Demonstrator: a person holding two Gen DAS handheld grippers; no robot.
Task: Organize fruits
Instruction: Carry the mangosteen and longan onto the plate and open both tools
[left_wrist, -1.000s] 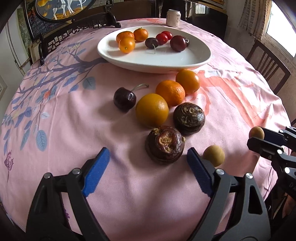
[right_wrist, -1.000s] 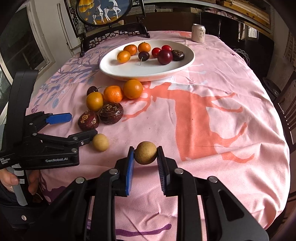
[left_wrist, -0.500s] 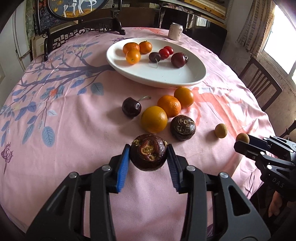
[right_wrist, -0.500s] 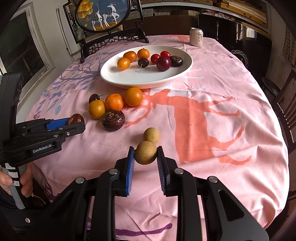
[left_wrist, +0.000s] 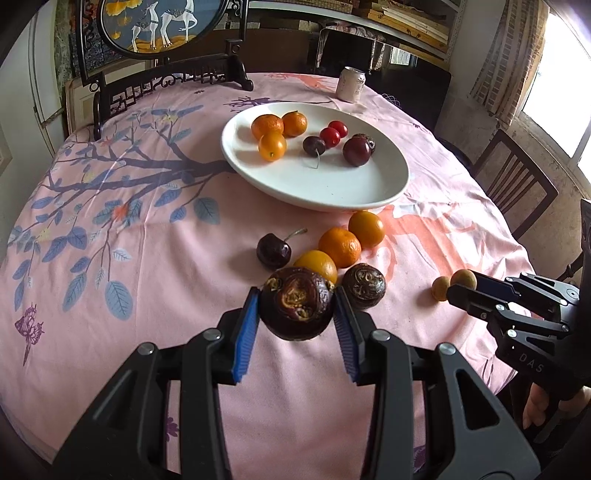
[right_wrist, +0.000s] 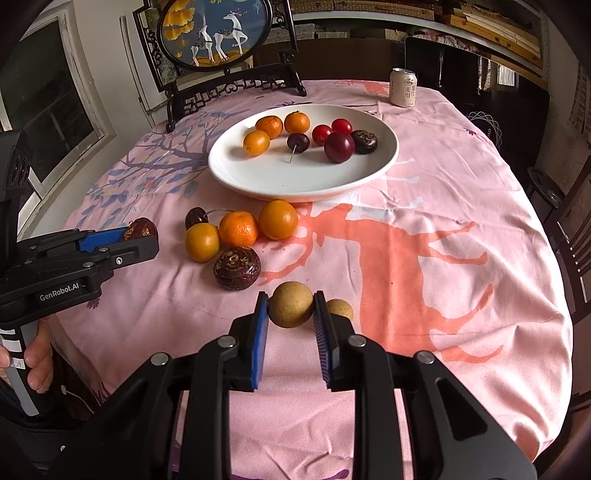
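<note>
My left gripper (left_wrist: 296, 297) is shut on a dark brown wrinkled fruit (left_wrist: 297, 310), held just above the pink tablecloth. My right gripper (right_wrist: 291, 300) is shut on a tan longan (right_wrist: 290, 310). In the right wrist view the left gripper (right_wrist: 123, 240) with its dark fruit (right_wrist: 142, 229) shows at the left. A white plate (left_wrist: 314, 184) beyond holds small oranges, cherries, red tomatoes and dark fruits. In front of it on the cloth lie a cherry (left_wrist: 273, 251), three oranges (left_wrist: 340, 246), a second dark fruit (left_wrist: 364, 285) and a second longan (right_wrist: 340, 308).
A drink can (left_wrist: 351, 84) stands at the far table edge. A framed deer screen (left_wrist: 162, 26) on a dark stand sits at the back left. A wooden chair (left_wrist: 517, 184) is at the right. A person's hand (right_wrist: 37, 362) grips the left handle.
My left gripper shut on the dark wrinkled fruit and lifted it off the cloth. My right gripper stayed shut on the longan and barely moved.
</note>
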